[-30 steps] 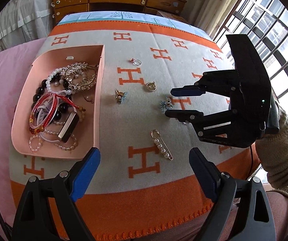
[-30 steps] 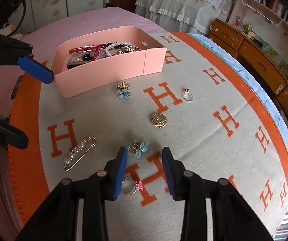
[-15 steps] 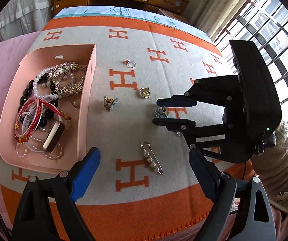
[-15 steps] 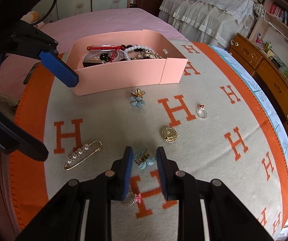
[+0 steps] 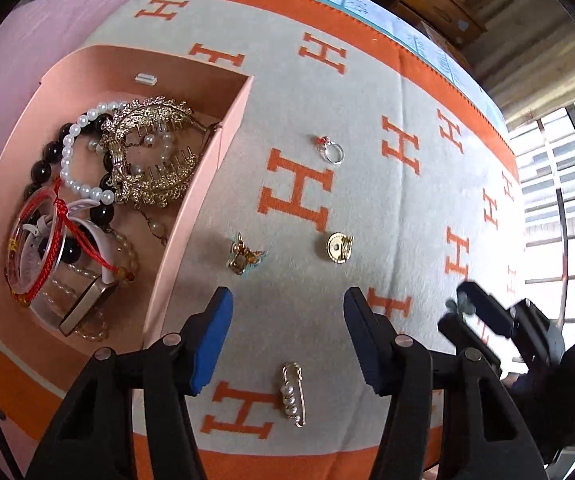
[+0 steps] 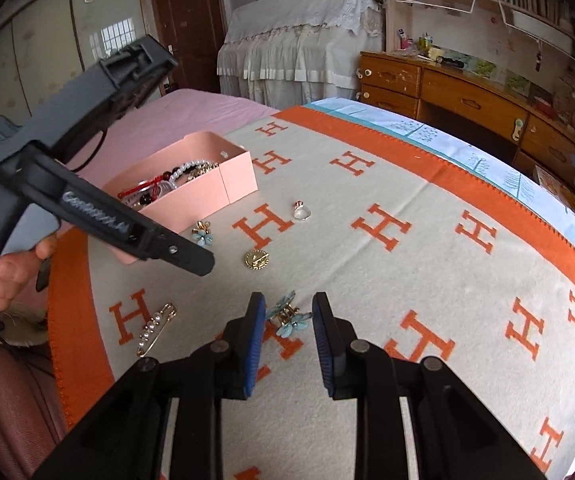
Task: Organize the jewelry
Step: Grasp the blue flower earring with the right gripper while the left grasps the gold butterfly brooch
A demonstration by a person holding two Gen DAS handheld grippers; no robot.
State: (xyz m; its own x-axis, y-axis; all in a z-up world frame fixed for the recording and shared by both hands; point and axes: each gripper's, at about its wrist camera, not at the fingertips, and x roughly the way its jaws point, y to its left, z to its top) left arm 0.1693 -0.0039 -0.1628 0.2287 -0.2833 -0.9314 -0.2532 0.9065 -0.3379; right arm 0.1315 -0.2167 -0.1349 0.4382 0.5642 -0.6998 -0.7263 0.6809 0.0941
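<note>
A pink box (image 5: 191,216) (image 6: 231,184) holds bracelets, pearls, a gold comb and a watch. Loose on the blanket lie a blue flower clip (image 5: 243,258) (image 6: 203,234), a gold round brooch (image 5: 339,247) (image 6: 257,259), a ring with a red stone (image 5: 332,152) (image 6: 301,211) and a pearl safety pin (image 5: 293,394) (image 6: 155,328). My left gripper (image 5: 287,340) is open and empty, low over the blanket beside the box. My right gripper (image 6: 289,332) has a second blue flower clip (image 6: 287,318) between its narrowly spread pads, lifted off the blanket; it also shows in the left wrist view (image 5: 461,307).
The orange and cream blanket (image 6: 407,280) covers the bed, with a pink sheet (image 6: 167,120) at the far left. A wooden dresser (image 6: 467,100) and a cloth-covered piece of furniture (image 6: 299,52) stand beyond. A barred window (image 5: 567,200) is at the right.
My right gripper has closed around the blue flower clip and risen with it. My left gripper has moved down and forward, closer to the blanket and the box.
</note>
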